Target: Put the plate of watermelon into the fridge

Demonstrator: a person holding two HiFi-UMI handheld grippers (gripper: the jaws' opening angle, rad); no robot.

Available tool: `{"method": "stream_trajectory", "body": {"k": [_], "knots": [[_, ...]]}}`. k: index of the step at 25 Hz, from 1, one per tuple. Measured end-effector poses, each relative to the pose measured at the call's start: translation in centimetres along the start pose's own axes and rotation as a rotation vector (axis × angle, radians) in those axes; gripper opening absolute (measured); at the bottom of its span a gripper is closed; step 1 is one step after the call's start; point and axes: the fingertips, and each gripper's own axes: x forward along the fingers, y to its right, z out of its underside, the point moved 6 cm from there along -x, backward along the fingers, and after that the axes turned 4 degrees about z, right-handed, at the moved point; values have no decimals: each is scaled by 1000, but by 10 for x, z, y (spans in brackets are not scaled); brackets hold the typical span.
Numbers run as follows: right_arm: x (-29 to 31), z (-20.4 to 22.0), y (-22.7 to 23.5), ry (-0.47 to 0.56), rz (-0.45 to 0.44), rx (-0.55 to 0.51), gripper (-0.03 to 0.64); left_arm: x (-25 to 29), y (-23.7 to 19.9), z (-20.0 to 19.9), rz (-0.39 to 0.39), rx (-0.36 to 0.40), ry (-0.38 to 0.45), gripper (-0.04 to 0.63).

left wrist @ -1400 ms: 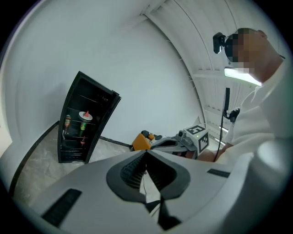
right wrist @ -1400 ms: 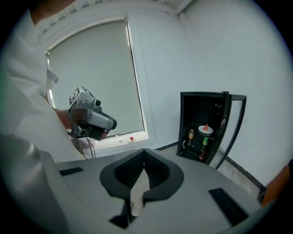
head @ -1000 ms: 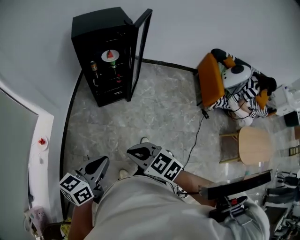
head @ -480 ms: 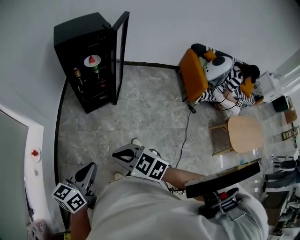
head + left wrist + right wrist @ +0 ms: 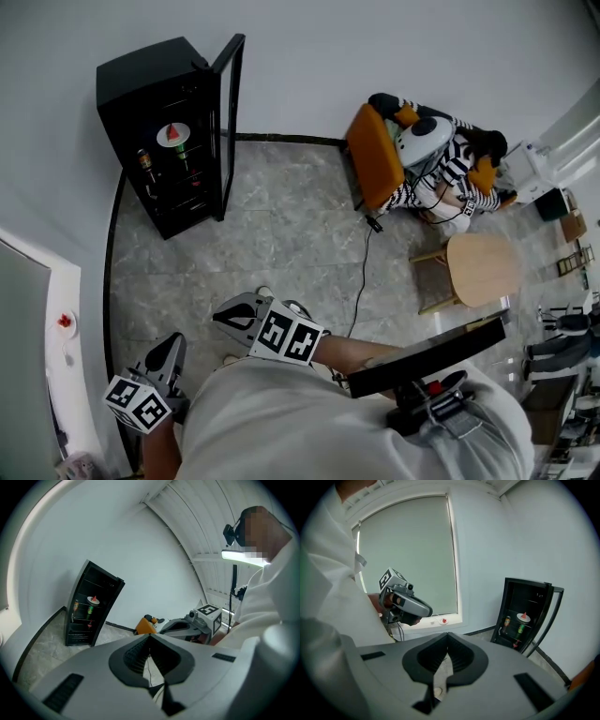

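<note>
The black fridge (image 5: 141, 84) stands against the far wall with its glass door (image 5: 225, 112) swung open. The white plate of watermelon (image 5: 172, 134) sits on an upper shelf inside it, also seen as the plate (image 5: 93, 600) and the plate (image 5: 523, 617). Both grippers hang close to the person's body, far from the fridge. My left gripper (image 5: 175, 343) is shut and empty, its jaws meeting at the tip (image 5: 150, 637). My right gripper (image 5: 221, 315) is likewise shut with nothing in it (image 5: 448, 637).
Bottles (image 5: 145, 161) stand on the fridge shelves below the plate. An orange chair (image 5: 375, 155) with plush toys is at the back right, beside a round wooden stool (image 5: 483, 269). A black cable (image 5: 361, 281) runs across the marble floor. A white window sill (image 5: 64, 321) lies at left.
The head view has swung, so the fridge and chair now sit further left. Both grippers have drifted slightly left and down, still shut and empty.
</note>
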Motion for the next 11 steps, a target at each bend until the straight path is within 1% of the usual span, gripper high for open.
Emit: {"method": "stream_trajectory", "body": {"k": [5,11], "knots": [[1,1,4,-5,11,8,15,5,-4,-1,8,11,-16,12],[1,6,-4,-12,0,30,15,2,0,3,11,20,-29,12]]}}
